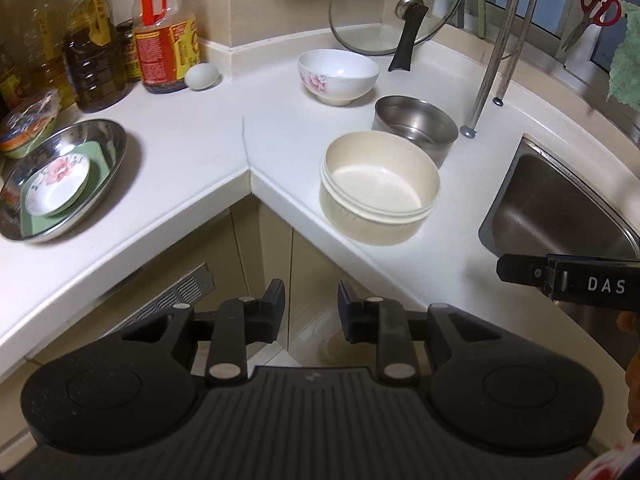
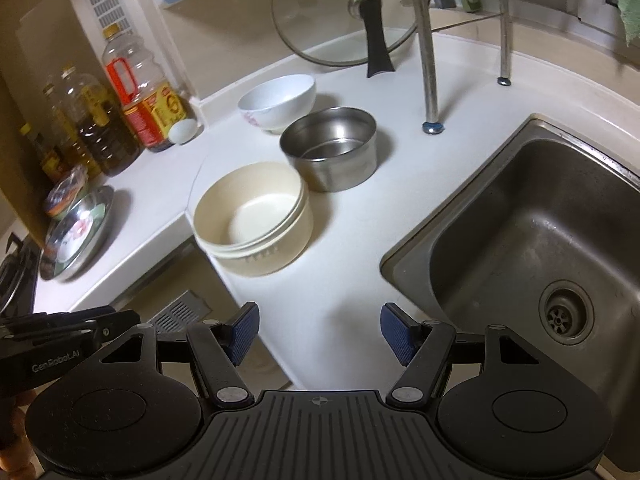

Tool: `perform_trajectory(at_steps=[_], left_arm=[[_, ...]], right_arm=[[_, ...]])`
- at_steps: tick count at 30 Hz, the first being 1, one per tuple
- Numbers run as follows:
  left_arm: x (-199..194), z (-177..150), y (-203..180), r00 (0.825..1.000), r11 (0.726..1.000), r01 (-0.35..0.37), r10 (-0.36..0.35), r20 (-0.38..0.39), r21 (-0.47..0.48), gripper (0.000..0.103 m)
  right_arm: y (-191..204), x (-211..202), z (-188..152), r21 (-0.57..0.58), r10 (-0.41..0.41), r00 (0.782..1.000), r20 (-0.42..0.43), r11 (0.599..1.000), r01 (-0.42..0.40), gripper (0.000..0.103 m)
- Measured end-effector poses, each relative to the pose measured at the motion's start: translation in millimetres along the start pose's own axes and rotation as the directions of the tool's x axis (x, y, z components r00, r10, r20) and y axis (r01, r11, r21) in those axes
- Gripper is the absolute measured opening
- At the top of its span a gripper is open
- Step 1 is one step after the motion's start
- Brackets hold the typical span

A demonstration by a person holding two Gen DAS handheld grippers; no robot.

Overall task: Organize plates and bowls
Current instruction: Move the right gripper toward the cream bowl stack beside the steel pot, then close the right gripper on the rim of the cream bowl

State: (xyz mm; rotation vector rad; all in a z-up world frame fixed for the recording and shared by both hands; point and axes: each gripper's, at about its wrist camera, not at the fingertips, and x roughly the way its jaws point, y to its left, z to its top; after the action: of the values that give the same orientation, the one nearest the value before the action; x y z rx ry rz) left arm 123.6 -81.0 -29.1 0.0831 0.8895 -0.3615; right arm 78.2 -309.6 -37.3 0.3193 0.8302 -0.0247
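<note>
Item 1: cream round plastic bowl (image 2: 252,224), centre-left of the right wrist view, on the white countertop (image 2: 344,272) near its front edge. It lies ahead of and slightly left of the right gripper (image 2: 318,334), whose blue-padded jaws stand spread wide with nothing between them. Round, so no long axis; the rim is the likely hold. In the left wrist view the same bowl (image 1: 378,186) sits up and right of the left gripper (image 1: 311,312), whose jaws are narrowly parted and empty, hanging off the counter edge over the cabinet fronts. Judged nearer: the right gripper.

Item 2: straight-walled stainless steel bowl (image 2: 332,148), just behind item 1, touching or nearly so. Empty.

Item 3: white ceramic bowl with pink flower print (image 2: 278,102), behind item 2. Empty.

Item 4: shallow stainless steel dish (image 1: 64,176), left edge of the left wrist view, well apart from the bowls. Holds a green square plate (image 1: 94,168), with a small white floral saucer (image 1: 58,186) on it.

Item 5: steel sink (image 2: 532,240), right of frame. Empty.
</note>
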Motion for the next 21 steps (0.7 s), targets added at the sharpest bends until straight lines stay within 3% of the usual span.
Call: perform_trajectory(at_steps=[21], left_arm=[[66,73,2,0.992,0.988,0.124,-0.125,0.010,0.089,0.028]], right_arm=[[9,50,45,0.054,-0.059,0.996,0.066,0.997,0.056,0.067]])
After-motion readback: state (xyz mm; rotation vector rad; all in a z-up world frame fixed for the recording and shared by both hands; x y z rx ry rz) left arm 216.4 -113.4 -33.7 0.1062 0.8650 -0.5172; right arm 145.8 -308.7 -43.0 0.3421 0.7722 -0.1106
